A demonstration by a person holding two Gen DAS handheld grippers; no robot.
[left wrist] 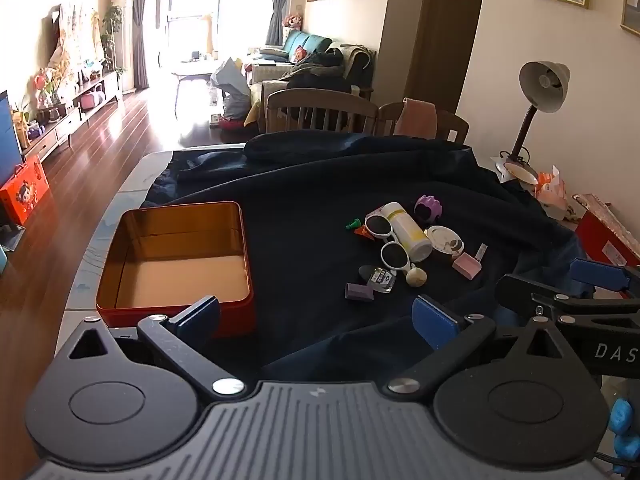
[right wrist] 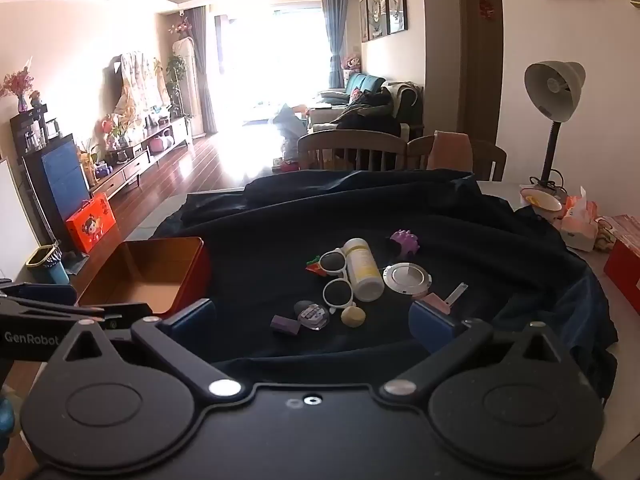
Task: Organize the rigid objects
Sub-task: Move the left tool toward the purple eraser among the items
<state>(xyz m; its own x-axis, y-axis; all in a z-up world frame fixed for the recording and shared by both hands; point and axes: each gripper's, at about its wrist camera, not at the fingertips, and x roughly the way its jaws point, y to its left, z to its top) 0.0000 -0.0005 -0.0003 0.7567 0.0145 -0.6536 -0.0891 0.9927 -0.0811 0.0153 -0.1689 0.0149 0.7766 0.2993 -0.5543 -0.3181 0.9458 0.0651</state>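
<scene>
An open, empty red tin box sits at the left on a dark cloth; it also shows in the right wrist view. A cluster of small objects lies right of it: white sunglasses, a white bottle, a round silver lid, a purple spiky toy, a purple block, a pink scoop. My left gripper is open and empty in front of the box. My right gripper is open and empty before the cluster.
A desk lamp, a bowl, a tissue pack and a red box stand at the table's right. Wooden chairs are behind the table. The right gripper's body shows at the left view's right edge.
</scene>
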